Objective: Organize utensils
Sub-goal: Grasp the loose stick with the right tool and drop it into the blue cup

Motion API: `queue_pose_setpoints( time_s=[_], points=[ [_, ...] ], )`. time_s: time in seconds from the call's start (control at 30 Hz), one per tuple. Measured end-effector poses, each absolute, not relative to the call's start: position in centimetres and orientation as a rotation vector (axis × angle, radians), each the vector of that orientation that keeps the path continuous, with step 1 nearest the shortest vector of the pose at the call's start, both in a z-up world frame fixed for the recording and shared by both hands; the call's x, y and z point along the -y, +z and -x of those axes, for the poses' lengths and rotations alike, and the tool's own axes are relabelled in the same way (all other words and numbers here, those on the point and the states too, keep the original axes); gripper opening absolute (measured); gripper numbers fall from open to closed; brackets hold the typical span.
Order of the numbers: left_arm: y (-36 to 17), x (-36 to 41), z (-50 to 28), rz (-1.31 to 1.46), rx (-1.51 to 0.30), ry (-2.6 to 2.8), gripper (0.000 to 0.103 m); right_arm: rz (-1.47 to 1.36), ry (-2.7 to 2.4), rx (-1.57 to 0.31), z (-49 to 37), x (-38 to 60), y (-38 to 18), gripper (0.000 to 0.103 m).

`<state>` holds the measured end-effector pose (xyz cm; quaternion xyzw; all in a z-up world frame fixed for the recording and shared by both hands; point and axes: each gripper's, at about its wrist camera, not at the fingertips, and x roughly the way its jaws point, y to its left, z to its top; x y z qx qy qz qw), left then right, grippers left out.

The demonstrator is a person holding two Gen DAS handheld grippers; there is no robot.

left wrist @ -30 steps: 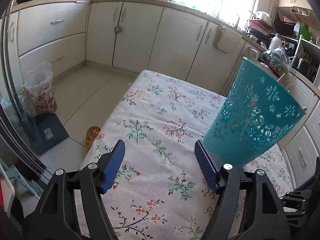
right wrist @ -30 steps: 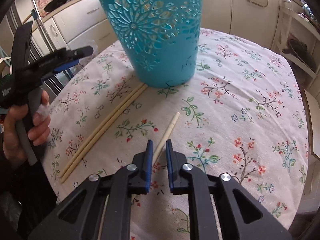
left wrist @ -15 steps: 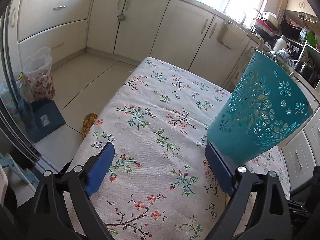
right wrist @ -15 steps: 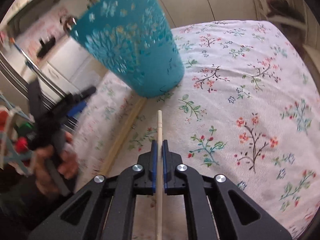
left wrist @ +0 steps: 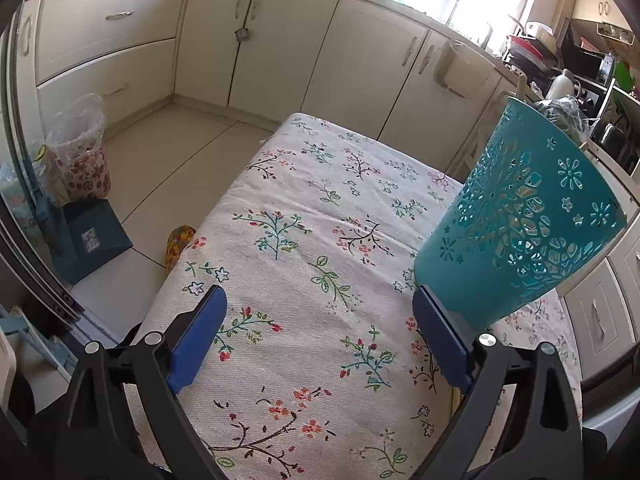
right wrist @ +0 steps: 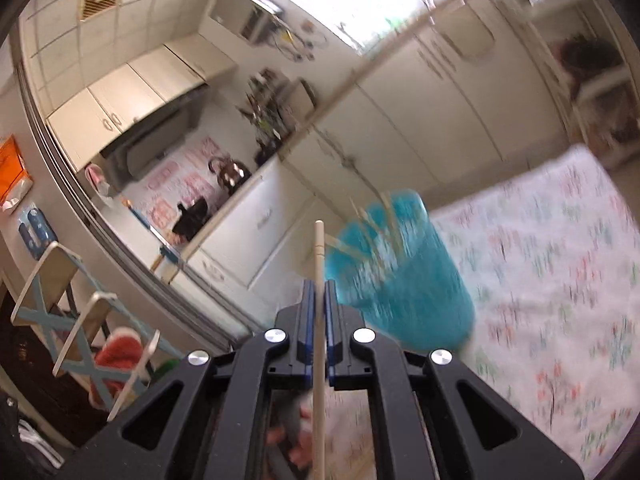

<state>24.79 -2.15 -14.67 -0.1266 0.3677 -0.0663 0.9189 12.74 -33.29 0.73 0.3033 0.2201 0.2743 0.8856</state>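
Observation:
A teal cut-out cup [left wrist: 520,232] stands on the floral tablecloth [left wrist: 320,208] at the right of the left wrist view. My left gripper [left wrist: 318,300] is open wide over bare cloth, its right finger just beside the cup's base. In the blurred right wrist view my right gripper [right wrist: 319,286] is shut on a pale wooden chopstick [right wrist: 319,248], which sticks out forward past the fingertips. It is held up in the air, left of the teal cup [right wrist: 400,280]. Several chopsticks [right wrist: 372,216] stand in that cup.
The table's left edge [left wrist: 192,272] drops to a tiled floor with a lined bin [left wrist: 80,152] and a blue box [left wrist: 92,240]. Cream cabinets [left wrist: 340,60] run behind. A folding wooden stool [right wrist: 80,320] stands at the left of the right wrist view.
My left jaws spread wider and stayed in place. My right gripper shut on the chopstick lying on the cloth, lifted it off the table and swung upward, so its view now shows the kitchen.

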Motion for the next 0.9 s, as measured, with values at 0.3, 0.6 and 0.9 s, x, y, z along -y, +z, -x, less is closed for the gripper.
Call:
queue_pose_setpoints(
  time_s=[0.3,0.6,0.9],
  points=[
    [-14.7,2.0,-24.8,0.272,-0.752,-0.133,0.09,-0.563,0.255,-0.192,-20.2,30.3,5.2,0.006],
    [-14.8,1.8,-25.0,0.287,-0.755,-0.139,0.09,-0.374,0.076,-0.191,-22.6,27.1,1.8,0.006],
    [-14.9,1.6,-24.9,0.302,-0.751,-0.135,0.09,-0.213,0.123,-0.231,-19.9,25.5,-0.1,0.011]
  ],
)
